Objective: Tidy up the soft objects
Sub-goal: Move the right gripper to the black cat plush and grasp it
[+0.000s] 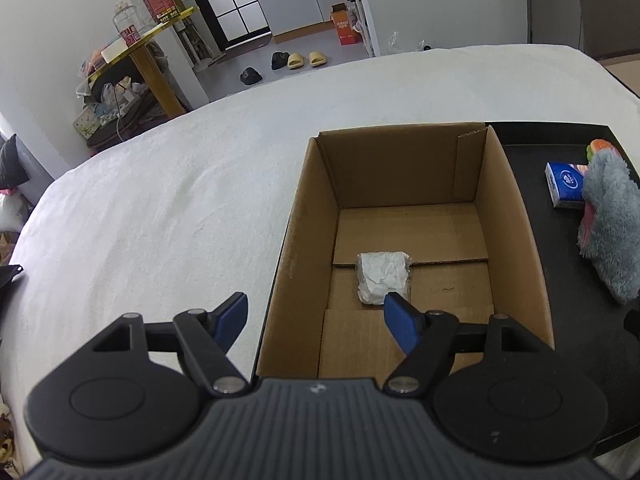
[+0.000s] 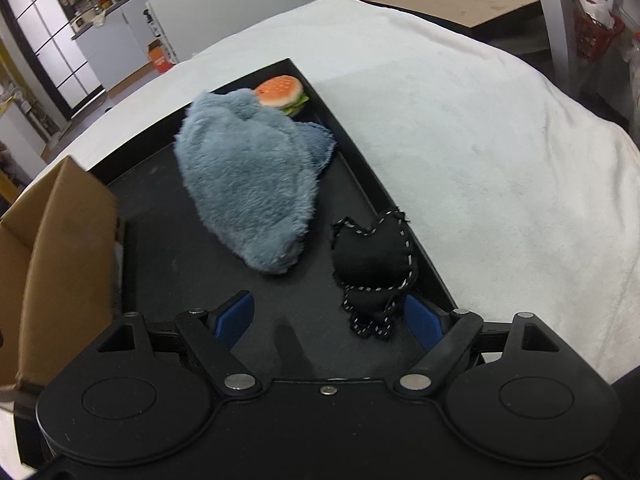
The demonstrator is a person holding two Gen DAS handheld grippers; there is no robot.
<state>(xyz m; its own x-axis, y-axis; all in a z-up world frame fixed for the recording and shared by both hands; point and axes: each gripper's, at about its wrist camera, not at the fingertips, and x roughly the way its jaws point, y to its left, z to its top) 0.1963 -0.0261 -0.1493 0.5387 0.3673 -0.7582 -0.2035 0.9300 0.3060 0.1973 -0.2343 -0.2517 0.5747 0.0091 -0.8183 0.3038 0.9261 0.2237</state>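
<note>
An open cardboard box (image 1: 308, 216) stands on the white-covered table and holds a crumpled white packet (image 1: 382, 276). My left gripper (image 1: 316, 316) is open and empty over the box's near left wall. A black tray (image 2: 180, 248) beside the box (image 2: 60, 256) holds a fluffy grey-blue plush (image 2: 248, 184), a toy burger (image 2: 282, 94), a piece of denim (image 2: 322, 144) and a black stitched soft toy (image 2: 374, 264). My right gripper (image 2: 330, 318) is open low over the tray, its right finger beside the black toy. A blue tissue pack (image 1: 566, 184) lies on the tray (image 1: 532, 160) next to the plush (image 1: 612, 220).
The white cloth (image 1: 160, 200) covers the table around box and tray. Beyond the table's far edge are a cluttered yellow shelf (image 1: 136, 52), slippers on the floor (image 1: 304, 60) and an orange box (image 1: 345, 26).
</note>
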